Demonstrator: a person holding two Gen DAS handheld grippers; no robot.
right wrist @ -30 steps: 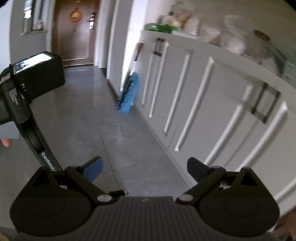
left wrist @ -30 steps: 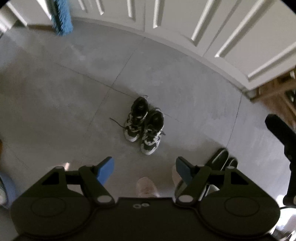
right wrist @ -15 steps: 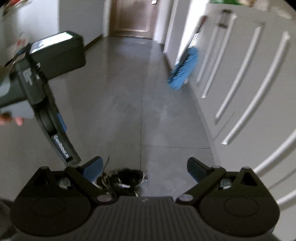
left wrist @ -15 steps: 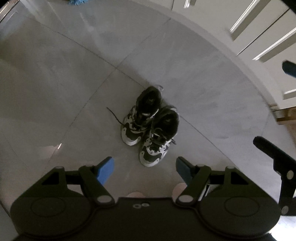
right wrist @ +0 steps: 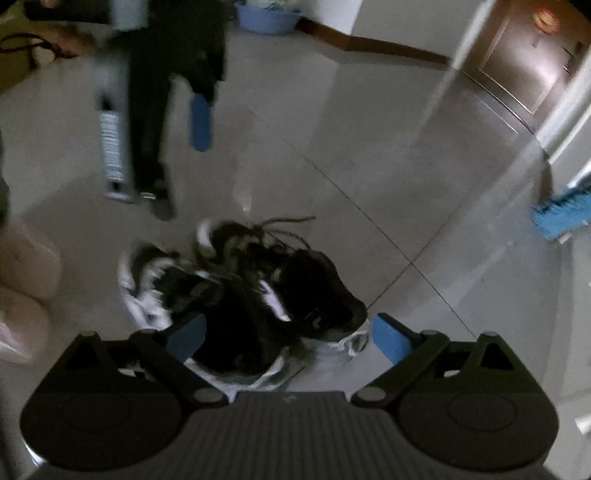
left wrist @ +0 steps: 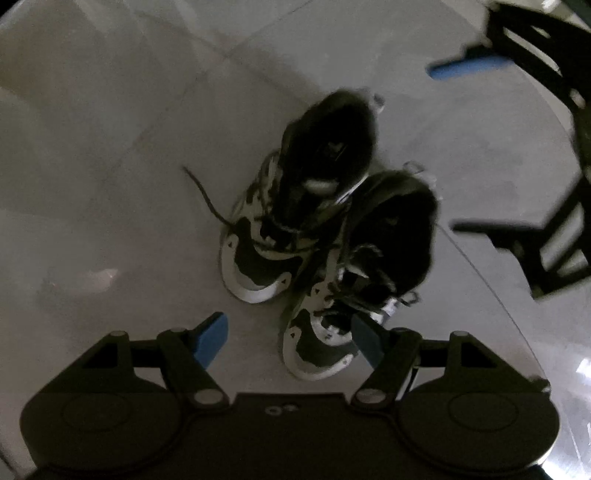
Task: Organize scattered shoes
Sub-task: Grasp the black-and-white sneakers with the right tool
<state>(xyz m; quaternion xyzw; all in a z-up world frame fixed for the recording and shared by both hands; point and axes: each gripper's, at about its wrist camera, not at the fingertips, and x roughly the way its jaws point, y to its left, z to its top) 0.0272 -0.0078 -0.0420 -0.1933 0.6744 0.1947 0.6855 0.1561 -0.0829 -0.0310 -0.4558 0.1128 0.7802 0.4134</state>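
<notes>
Sneakers, a black-and-white laced pair (left wrist: 325, 236), sit side by side and touching on the pale grey tiled floor (left wrist: 110, 147), and both my cameras look down on them. From the left wrist view my left gripper (left wrist: 290, 338) has its blue-padded fingers spread wide apart and holds nothing; the toe of the nearer sneaker (left wrist: 317, 354) lies between the fingertips, its partner (left wrist: 273, 236) sits just beyond to the left, and one loose black lace (left wrist: 207, 195) trails out across the tile. From the right wrist view my right gripper (right wrist: 286, 338) is also spread wide and empty, hanging over the heel end of the same pair (right wrist: 258, 291); I cannot tell whether its pads touch the shoes, as the frame is blurred. Farther out in that view, the left gripper shows as a dark smeared shape above the floor. Beyond, a blue fluffy mop head (right wrist: 561, 214) rests near the right edge, and a light blue plastic basin (right wrist: 267, 16) stands by the far wall.
</notes>
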